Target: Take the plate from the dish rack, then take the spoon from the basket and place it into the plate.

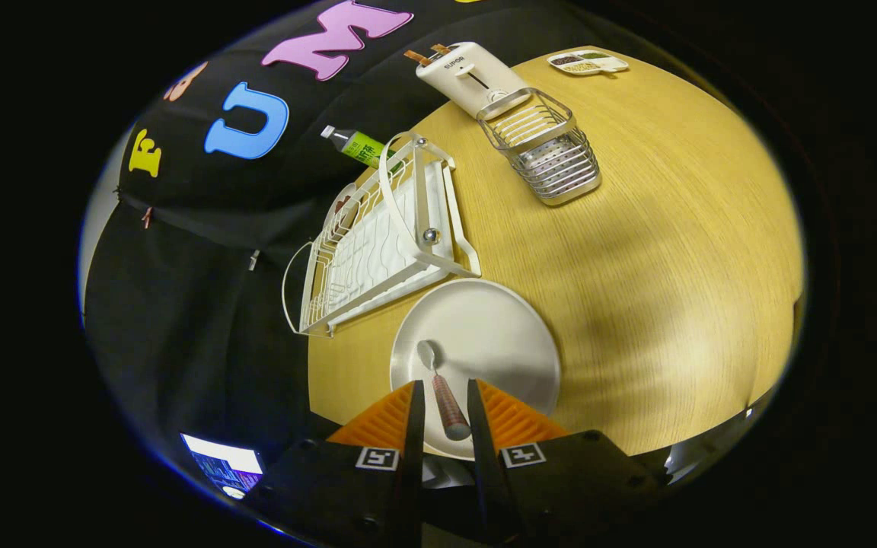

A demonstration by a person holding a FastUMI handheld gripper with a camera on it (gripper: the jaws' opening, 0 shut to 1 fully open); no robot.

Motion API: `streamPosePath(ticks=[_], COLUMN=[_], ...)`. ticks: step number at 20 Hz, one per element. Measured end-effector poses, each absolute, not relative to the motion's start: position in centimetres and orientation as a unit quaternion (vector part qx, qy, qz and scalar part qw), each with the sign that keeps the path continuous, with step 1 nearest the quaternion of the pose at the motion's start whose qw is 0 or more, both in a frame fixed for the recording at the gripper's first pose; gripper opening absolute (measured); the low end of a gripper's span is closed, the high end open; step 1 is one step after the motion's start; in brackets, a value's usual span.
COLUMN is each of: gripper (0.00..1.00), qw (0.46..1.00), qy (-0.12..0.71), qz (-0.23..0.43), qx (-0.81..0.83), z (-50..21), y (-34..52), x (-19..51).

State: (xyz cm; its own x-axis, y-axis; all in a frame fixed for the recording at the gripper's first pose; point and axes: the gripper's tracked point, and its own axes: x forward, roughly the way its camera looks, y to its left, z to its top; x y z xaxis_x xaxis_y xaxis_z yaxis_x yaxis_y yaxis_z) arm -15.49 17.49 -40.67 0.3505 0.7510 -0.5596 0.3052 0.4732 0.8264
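Gripper view: spoon [442,388] lies in the plate [476,354] on the table [659,251], bowl far, handle near, between the fingers [443,415]. Fingers narrowly apart; contact with the handle cannot be told. Plate's near rim hidden behind them. Dish rack [381,236] far left, basket [545,148] beyond, toaster [469,72] farther.

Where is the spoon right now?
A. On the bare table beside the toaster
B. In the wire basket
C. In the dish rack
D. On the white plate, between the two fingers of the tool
D. The spoon lies on the plate, its handle between the fingers of the tool, which stand slightly apart from it; the basket and the dish rack lie beyond.
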Motion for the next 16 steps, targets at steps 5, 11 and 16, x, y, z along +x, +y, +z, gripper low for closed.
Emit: streamPosePath(ticks=[5, 11, 16], gripper=[0.74, 0.99, 0.99], qw=[0.669, 0.686, 0.718], qy=[0.561, 0.568, 0.551], qz=[0.164, 0.164, 0.166], qx=[0.459, 0.425, 0.392], z=[-41.9, -42.0, -39.8], y=[17.0, 16.3, 14.8], x=[-16.3, -16.7, -15.3])
